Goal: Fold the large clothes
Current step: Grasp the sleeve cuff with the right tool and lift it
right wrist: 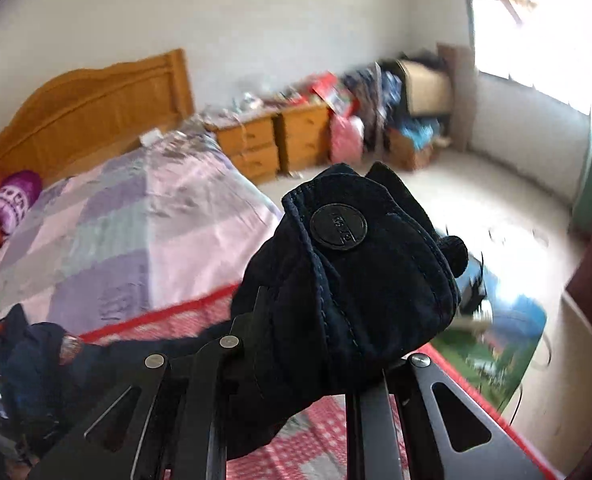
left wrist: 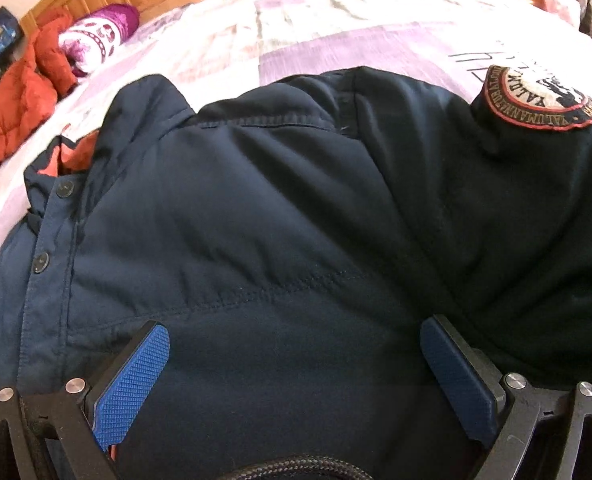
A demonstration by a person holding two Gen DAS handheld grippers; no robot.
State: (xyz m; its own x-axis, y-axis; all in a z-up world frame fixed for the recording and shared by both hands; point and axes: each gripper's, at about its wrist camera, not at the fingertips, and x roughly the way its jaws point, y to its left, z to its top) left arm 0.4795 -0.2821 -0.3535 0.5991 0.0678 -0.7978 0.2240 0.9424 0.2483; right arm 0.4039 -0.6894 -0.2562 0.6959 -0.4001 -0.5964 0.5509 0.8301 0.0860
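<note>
Our navy jacket (left wrist: 279,208) lies spread on the bed (left wrist: 336,28), its round patch (left wrist: 536,98) on the sleeve. We hold its snap-buttoned cuff (right wrist: 348,280) clamped in our right gripper (right wrist: 320,364), jaws closed, raised above the bed's edge. Our left gripper (left wrist: 296,380) hangs over the jacket's body, jaws wide apart.

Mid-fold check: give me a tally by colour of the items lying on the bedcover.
Navy: 1, the navy jacket
Orange-red: 1, the orange-red puffer jacket
Purple and white: 1, the purple-and-white roll
Total: 3
</note>
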